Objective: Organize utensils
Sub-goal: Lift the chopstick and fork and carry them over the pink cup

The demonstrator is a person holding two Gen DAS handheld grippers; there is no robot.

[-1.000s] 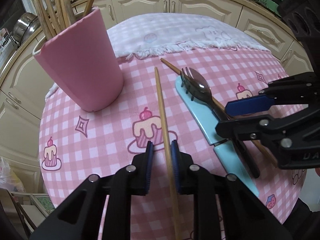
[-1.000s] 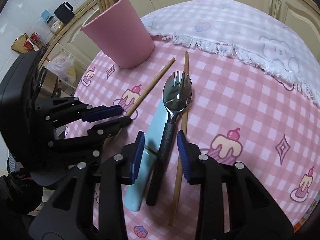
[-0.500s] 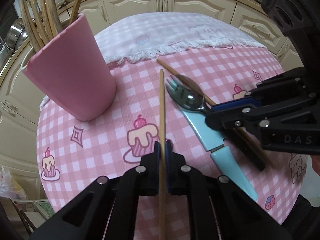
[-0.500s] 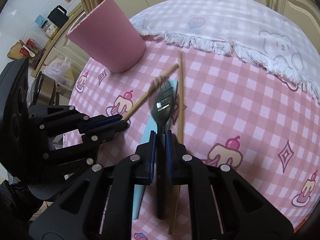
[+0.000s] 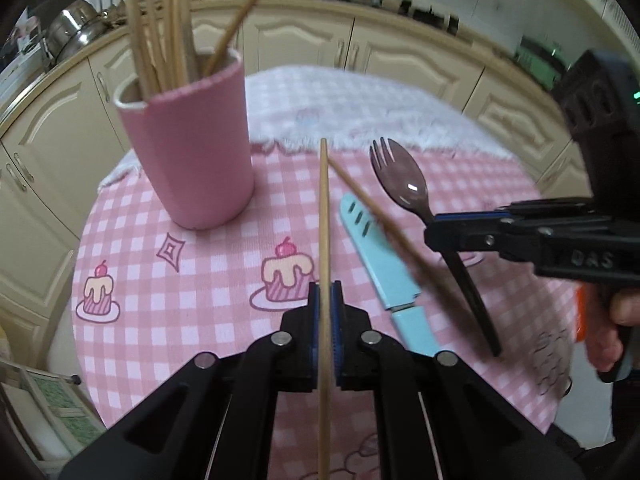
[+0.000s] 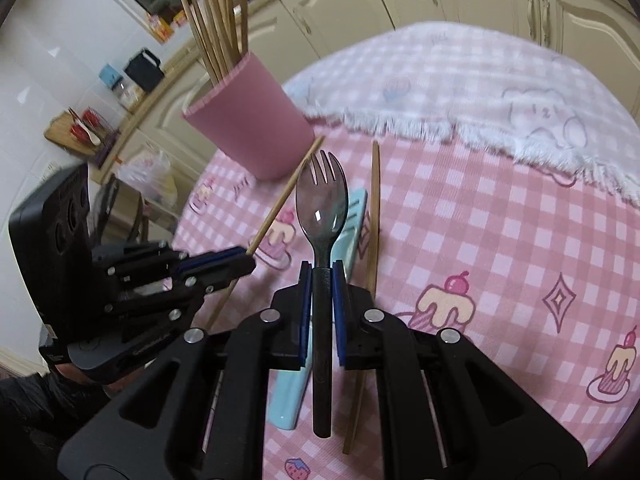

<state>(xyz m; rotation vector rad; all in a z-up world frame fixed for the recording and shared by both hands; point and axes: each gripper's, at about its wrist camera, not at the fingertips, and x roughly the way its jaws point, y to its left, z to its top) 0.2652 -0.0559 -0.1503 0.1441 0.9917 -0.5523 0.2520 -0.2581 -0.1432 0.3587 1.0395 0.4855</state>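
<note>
My left gripper (image 5: 325, 300) is shut on a wooden chopstick (image 5: 324, 216), which is lifted off the cloth and points toward the pink cup (image 5: 192, 156). That cup holds several more chopsticks. My right gripper (image 6: 320, 280) is shut on the black handle of a dark spork (image 6: 321, 204), raised above the table with its tines forward. From the left wrist the right gripper (image 5: 436, 228) shows at the right edge with the spork (image 5: 400, 180). A second chopstick (image 6: 373, 216) and a light blue knife (image 5: 380, 260) lie flat on the cloth.
The round table wears a pink checked cloth (image 6: 500, 260) with cake prints and a white fringed towel (image 6: 460, 92) at its far side. Cream cabinets (image 5: 300, 44) ring the table. A person's hand (image 5: 612, 332) holds the right gripper's handle.
Both grippers closed, the left on the chopstick and the right on the spork handle. Both then rose, lifting chopstick and spork off the cloth. The knife and second chopstick stayed down.
</note>
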